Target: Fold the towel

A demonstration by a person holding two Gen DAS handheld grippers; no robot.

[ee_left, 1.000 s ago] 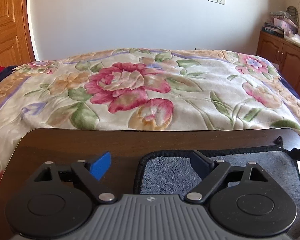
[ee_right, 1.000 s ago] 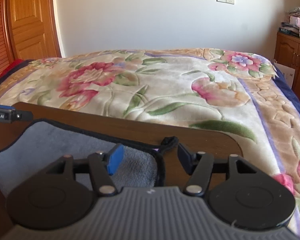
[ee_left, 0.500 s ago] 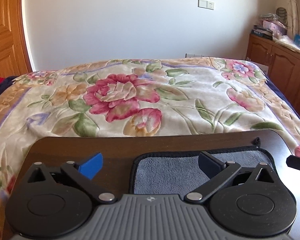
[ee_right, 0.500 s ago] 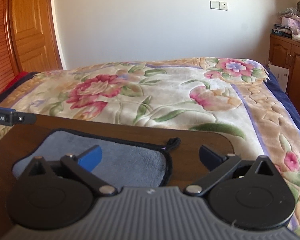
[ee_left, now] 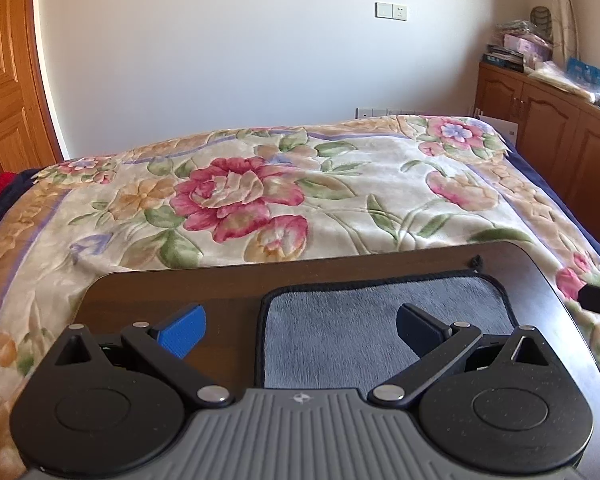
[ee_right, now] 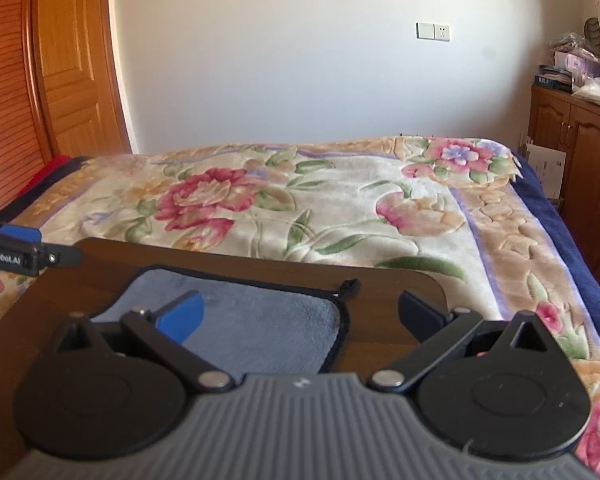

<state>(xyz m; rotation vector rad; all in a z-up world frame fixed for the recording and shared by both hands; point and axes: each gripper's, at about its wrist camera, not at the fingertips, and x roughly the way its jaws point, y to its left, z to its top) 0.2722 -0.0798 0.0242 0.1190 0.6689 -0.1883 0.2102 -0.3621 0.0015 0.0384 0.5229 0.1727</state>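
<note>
- The grey towel (ee_left: 380, 320) lies flat on the dark wooden table (ee_left: 160, 292), toward its right side.
- The left gripper (ee_left: 300, 324) is spread wide, holding nothing.
- The right gripper (ee_right: 300, 316) is likewise wide apart and empty.

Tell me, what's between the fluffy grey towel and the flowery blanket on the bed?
Only a bare strip of the dark wooden table separates the grey towel from the floral blanket, in both wrist views.

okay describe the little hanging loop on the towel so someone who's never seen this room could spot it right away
Find the dark wooden table standing in front of the floral bedspread. On it lies a grey-blue towel edged in black. The hanging loop is the small black cord tab sticking out from the towel's far right corner onto bare wood, the only bit that breaks the towel's smooth outline.
</note>
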